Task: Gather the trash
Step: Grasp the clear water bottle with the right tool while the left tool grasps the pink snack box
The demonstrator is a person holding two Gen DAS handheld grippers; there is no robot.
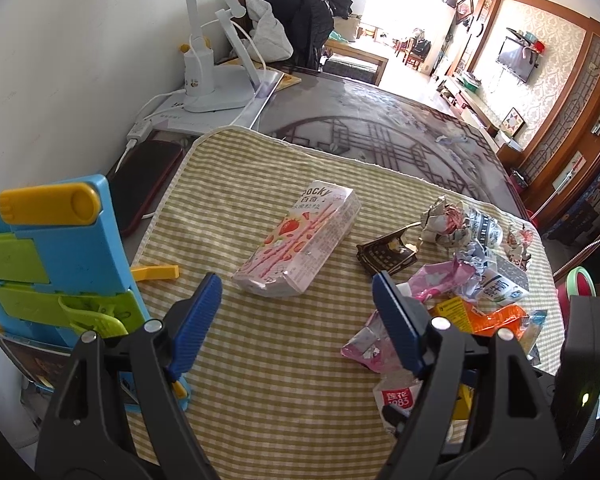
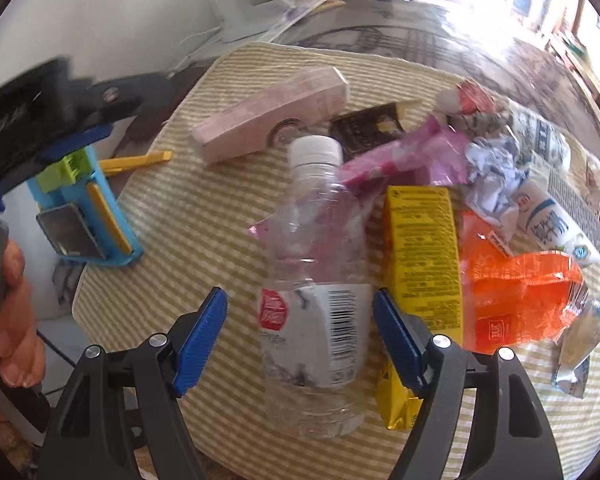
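Trash lies on a checked yellow cloth. A pink Pocky box lies ahead of my open, empty left gripper. A pile of wrappers lies to its right. In the right wrist view, a clear plastic bottle lies between the blue pads of my open right gripper, cap pointing away. A yellow carton and an orange wrapper lie just right of the bottle. The Pocky box and crumpled paper lie farther off.
A blue and green plastic stand sits at the cloth's left edge, with a yellow clip beside it. A dark phone and a white desk lamp stand by the wall. The left gripper's body shows at left in the right wrist view.
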